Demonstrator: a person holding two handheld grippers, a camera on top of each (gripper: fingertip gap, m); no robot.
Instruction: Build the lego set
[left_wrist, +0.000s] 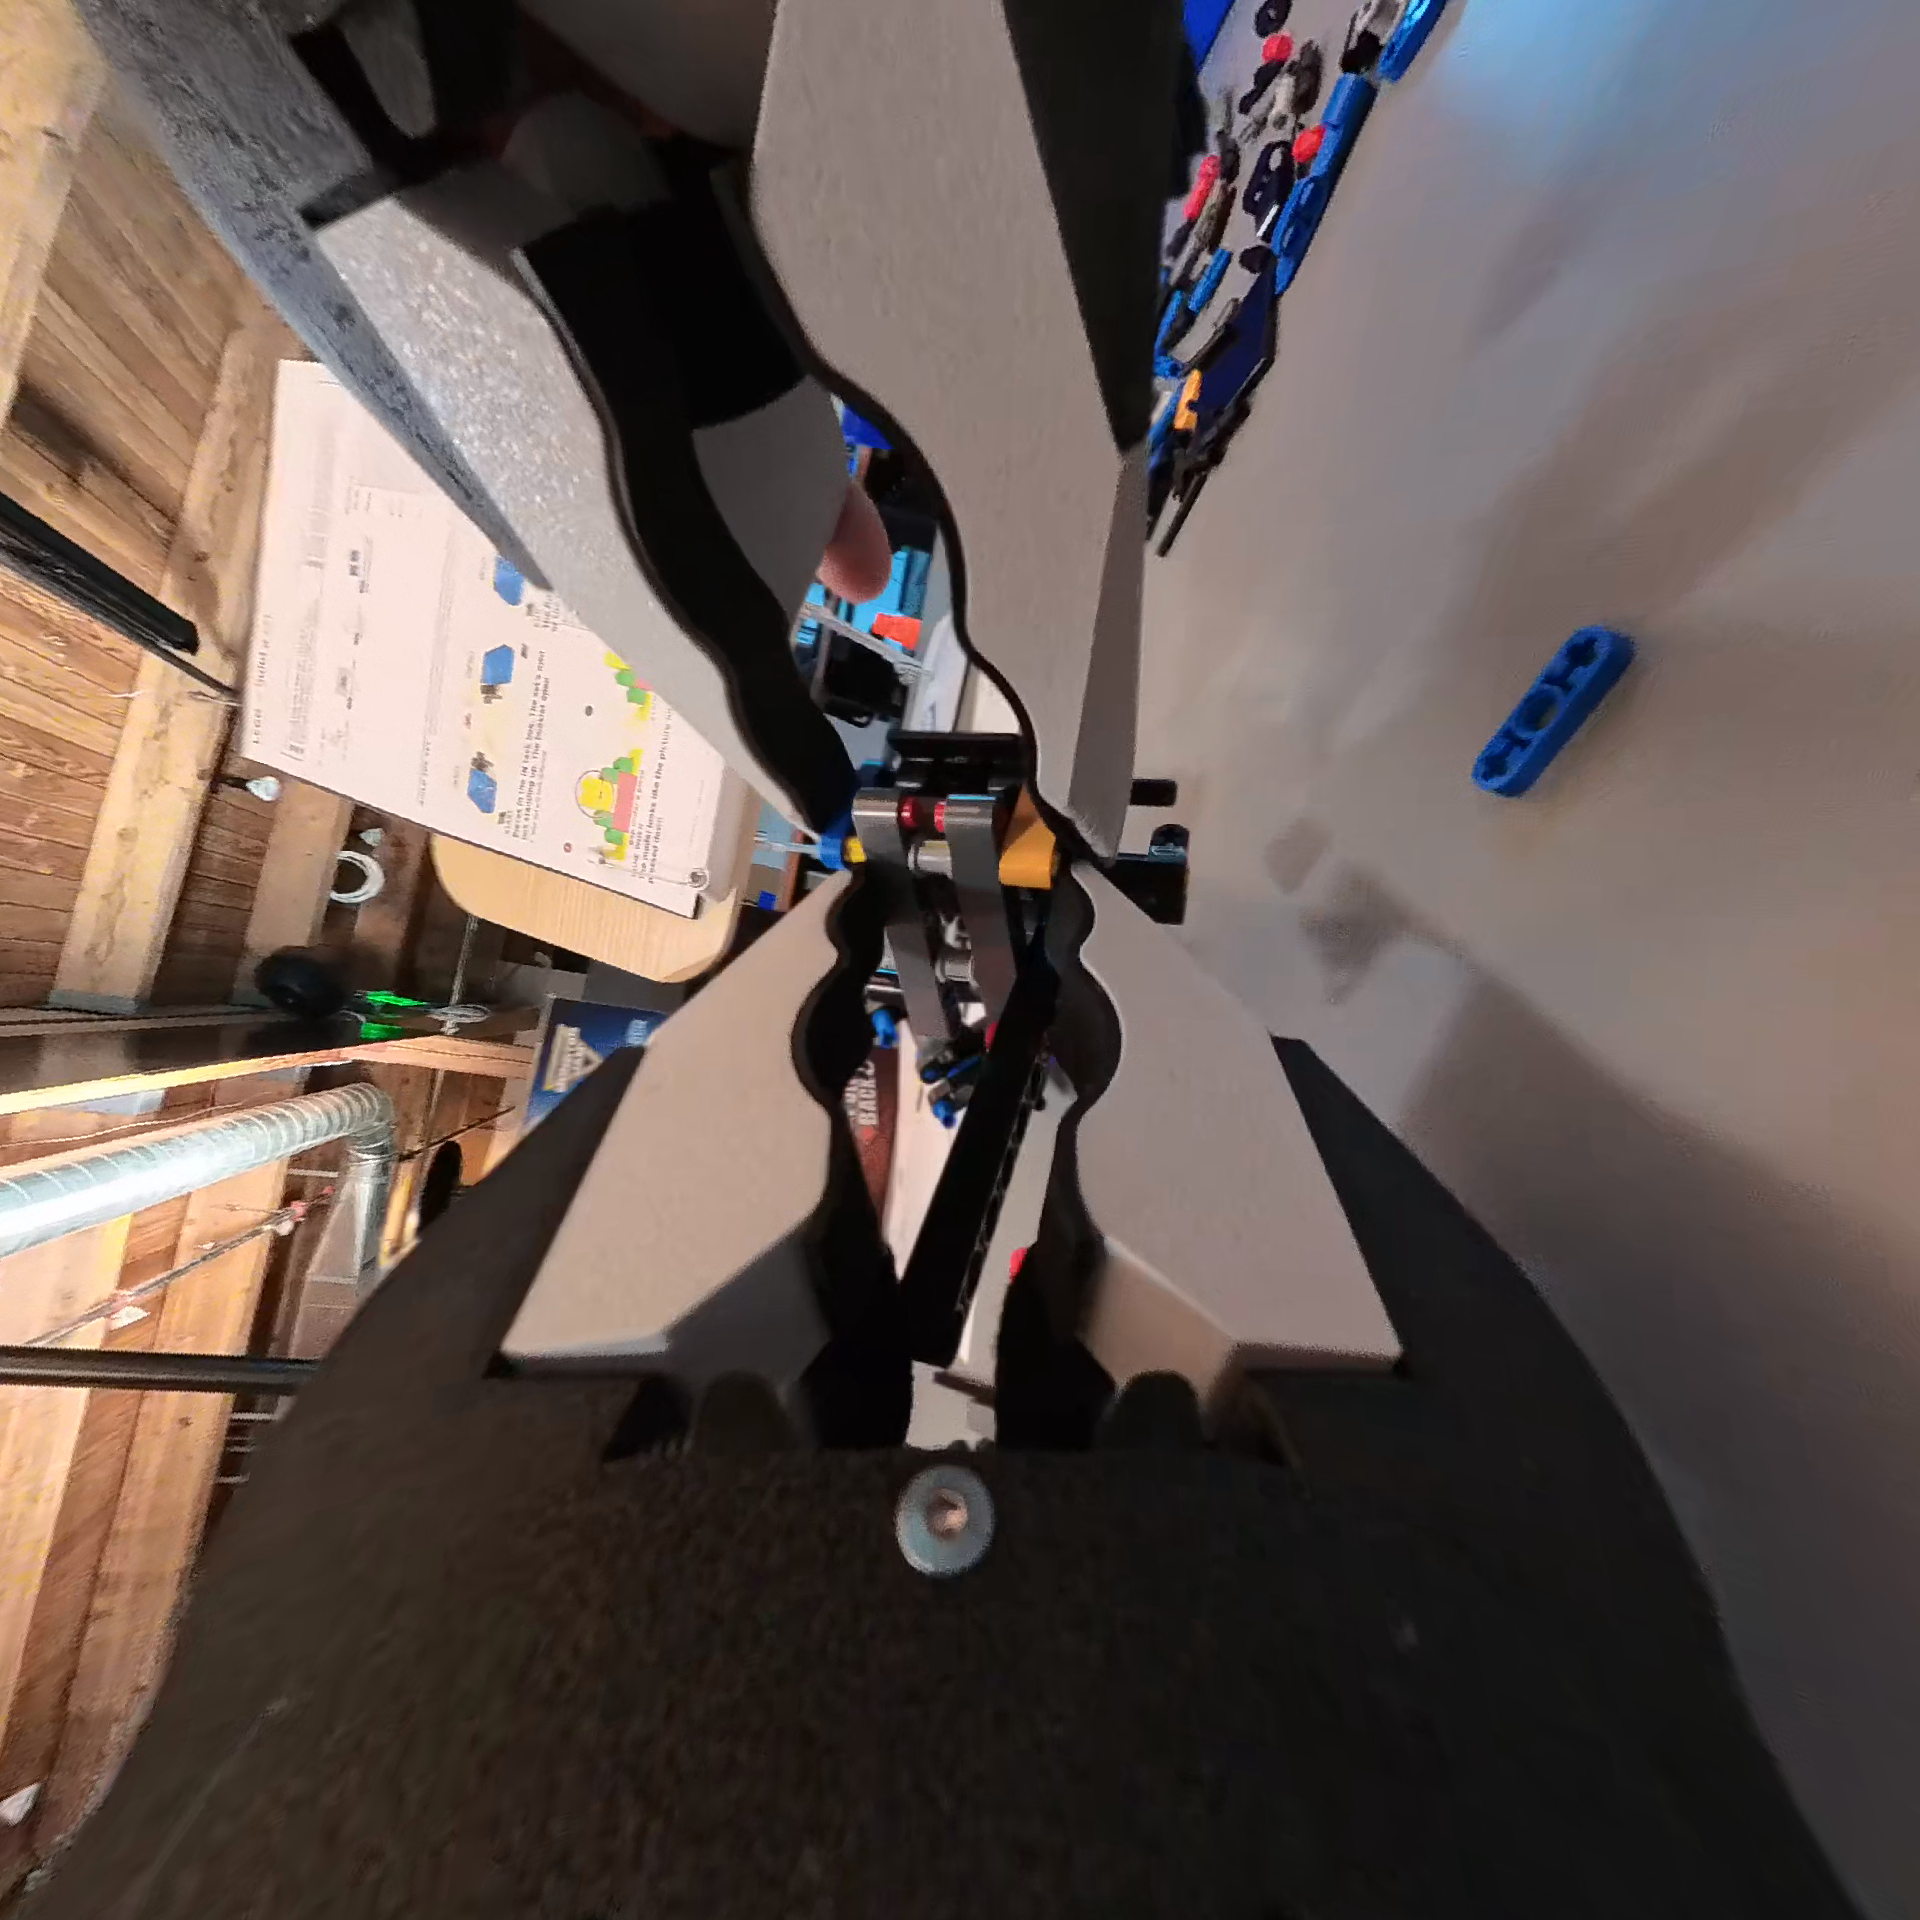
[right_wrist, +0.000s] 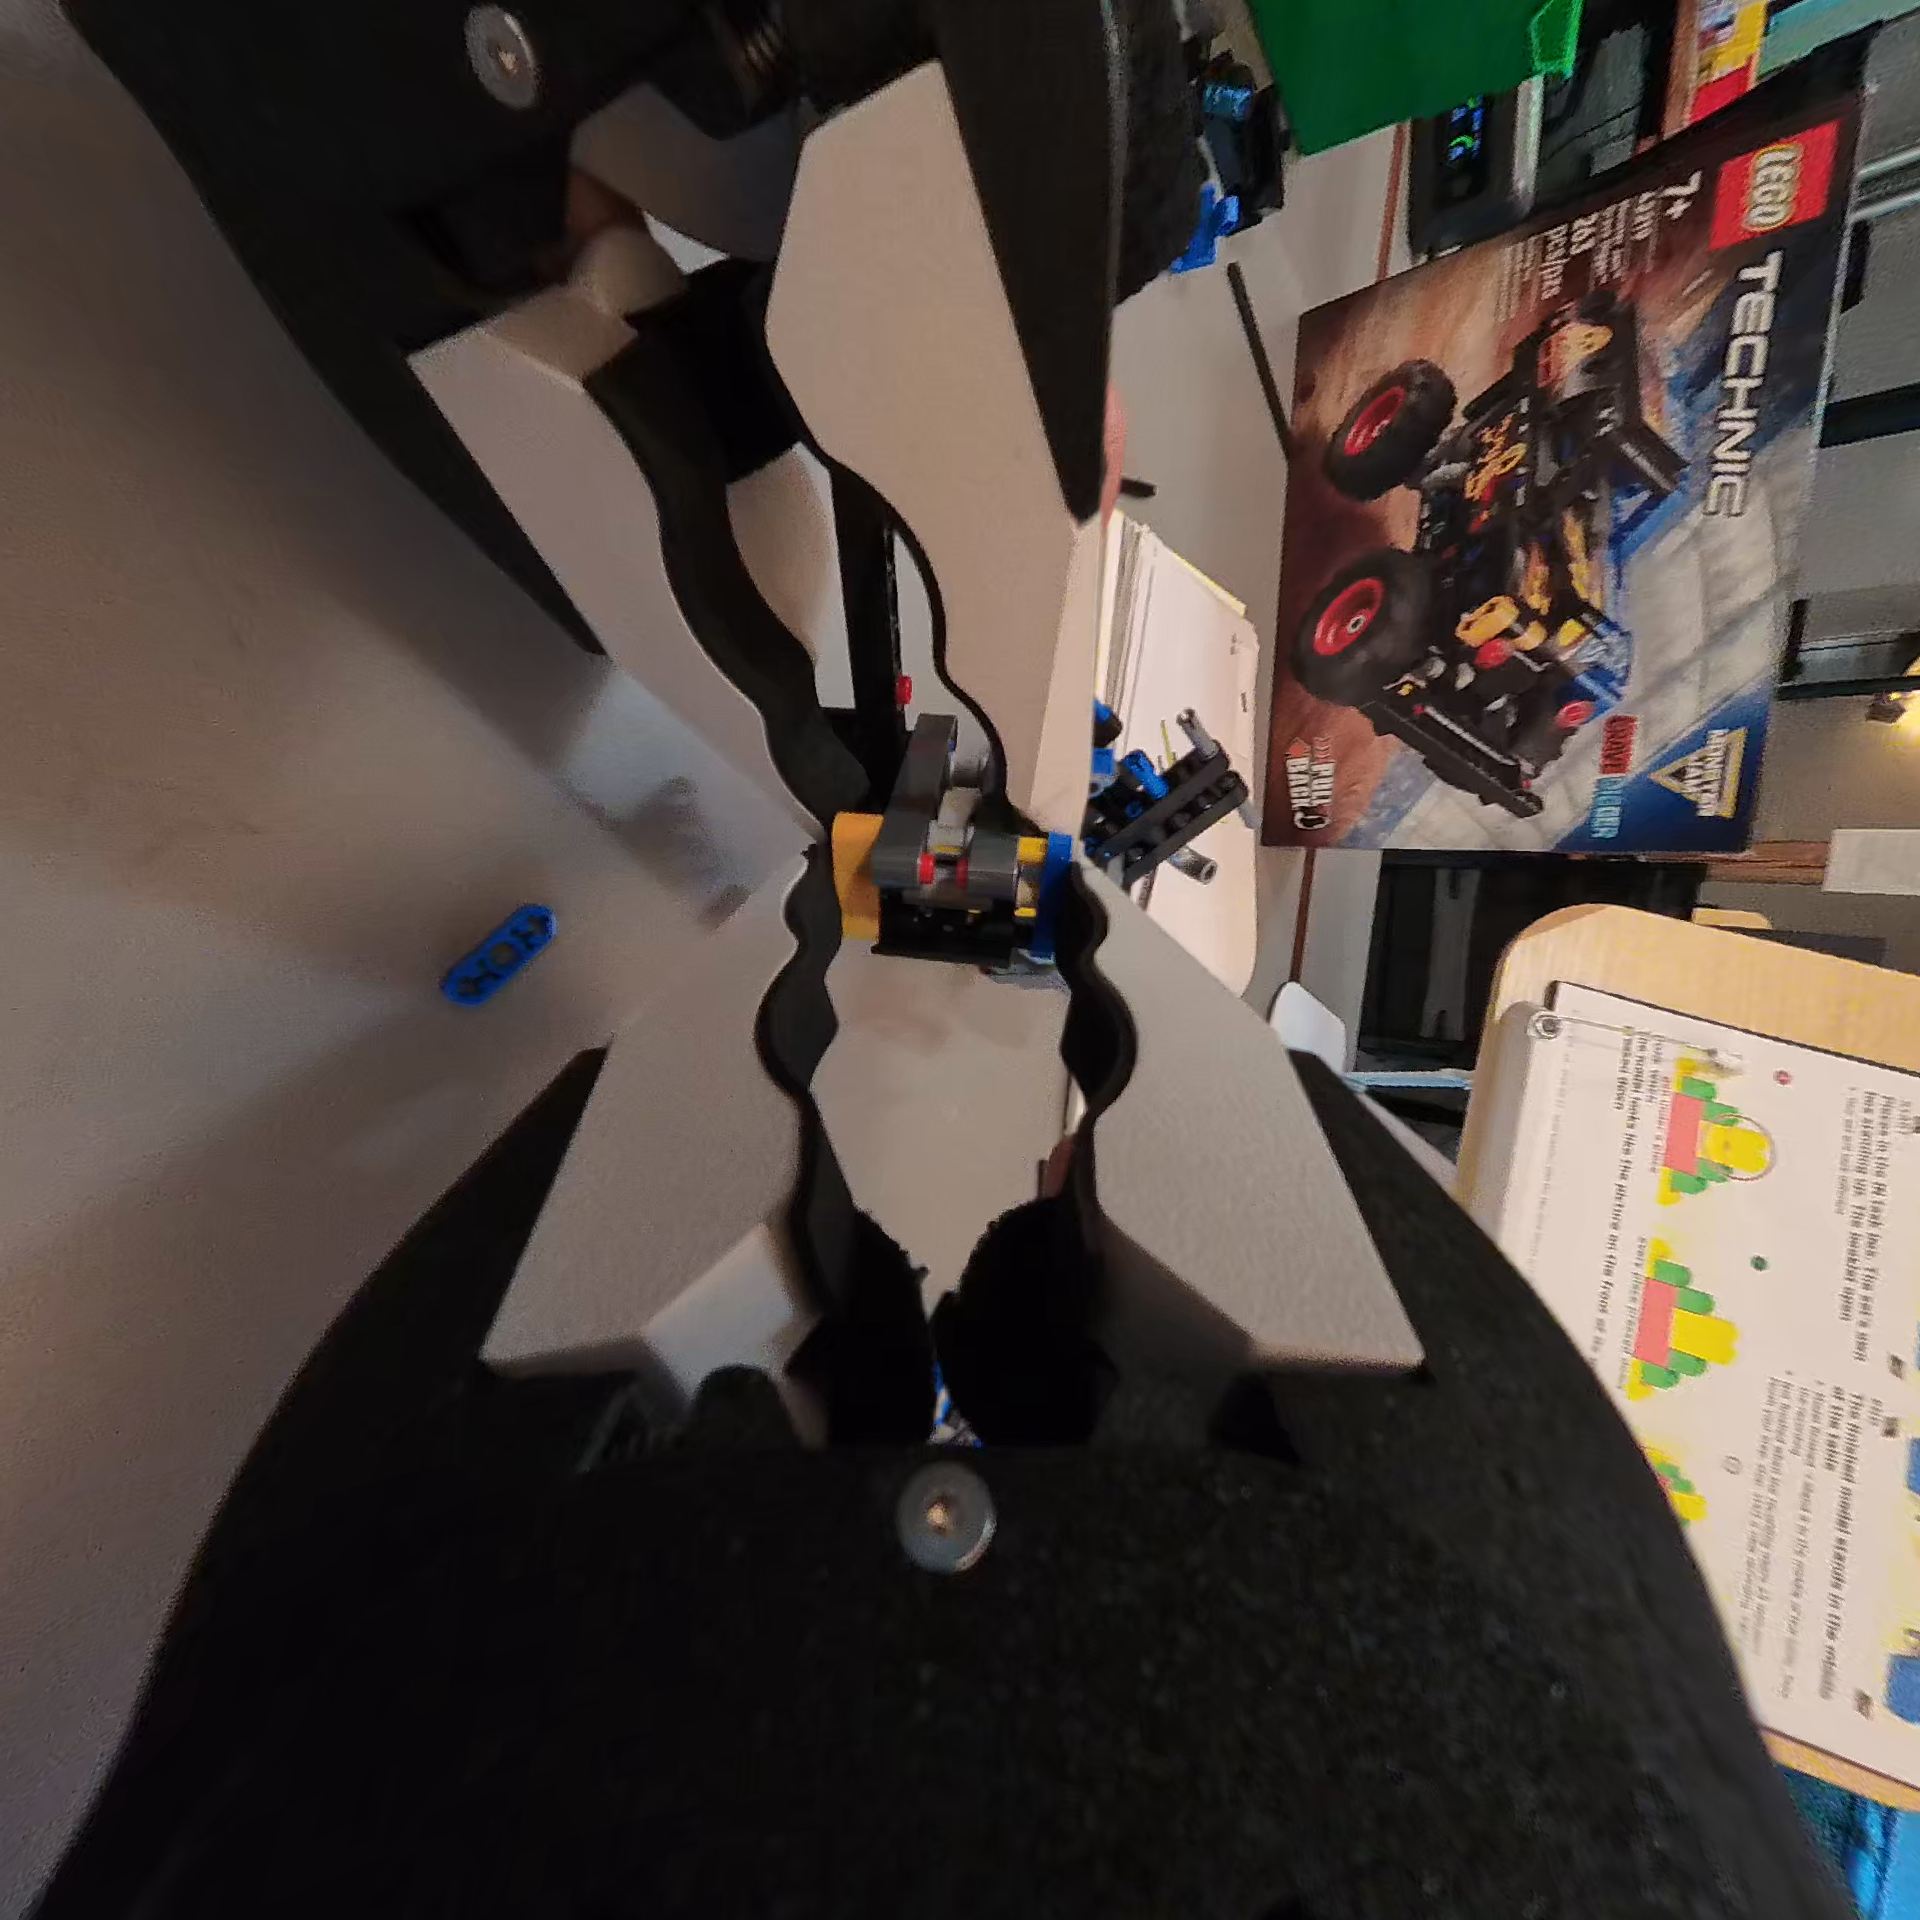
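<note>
Both pairs of fingers pinch the small grey, black and yellow lego assembly (left_wrist: 961, 847) above the white counter (left_wrist: 1558, 1039) — left gripper (left_wrist: 961, 862) and right gripper (right_wrist: 940, 883) closed on opposite ends. Press straight along the pins, without twisting, I think.

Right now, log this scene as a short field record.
held: lego assembly, grey, black, yellow and blue parts
left gripper: shut on the assembly
right gripper: shut on the assembly, opposite the left
loose part: blue beam lying alone on the table
parts pile: blue, black and red, far end of table
box: upright behind table
instruction sheet: on a wooden board
</note>
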